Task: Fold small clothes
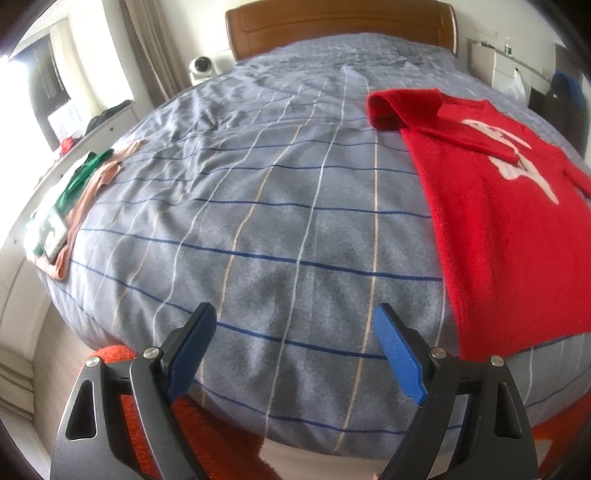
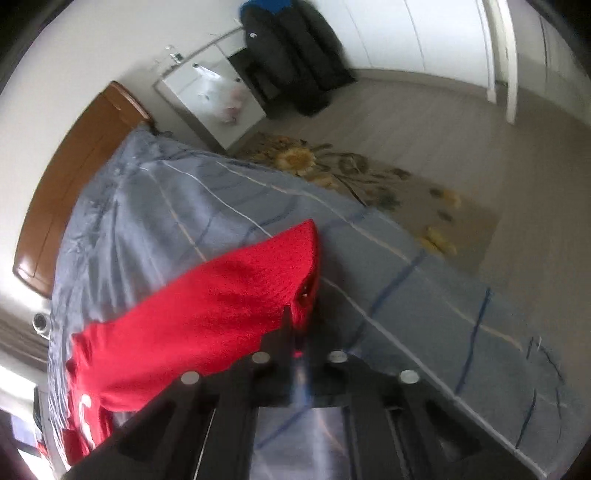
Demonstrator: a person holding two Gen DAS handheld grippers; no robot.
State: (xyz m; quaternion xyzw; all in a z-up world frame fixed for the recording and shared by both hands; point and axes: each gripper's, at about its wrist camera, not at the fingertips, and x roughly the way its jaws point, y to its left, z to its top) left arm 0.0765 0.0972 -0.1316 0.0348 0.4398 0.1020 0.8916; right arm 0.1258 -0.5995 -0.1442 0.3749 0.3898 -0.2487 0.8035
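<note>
Left gripper (image 1: 295, 354): your jaws stand wide apart with nothing between the blue pads (image 1: 397, 354); they hang over bare bedspread at 6 o'clock of the left wrist view.
Bedspread (image 1: 258, 221): grey-blue with a grid of dark blue and pale lines, covering the bed up to the wooden headboard (image 1: 340, 26) at 12 o'clock.
Side pile (image 1: 85, 184): green and peach cloth at 9 o'clock on the bed's edge, with a phone-like flat item lying on it; well apart from your left gripper.
Red sweater (image 1: 498, 240): spread flat at 3 o'clock, white motif facing up, one sleeve folded across its upper part.
Right gripper (image 2: 301, 332): your jaws are closed together on the edge of the red sweater (image 2: 221, 314), pinching a corner of the knit; the fabric runs from the tips toward 8 o'clock.
Floor (image 2: 461, 147): flower-patterned rug (image 2: 351, 173) beside the bed at 1 o'clock.
</note>
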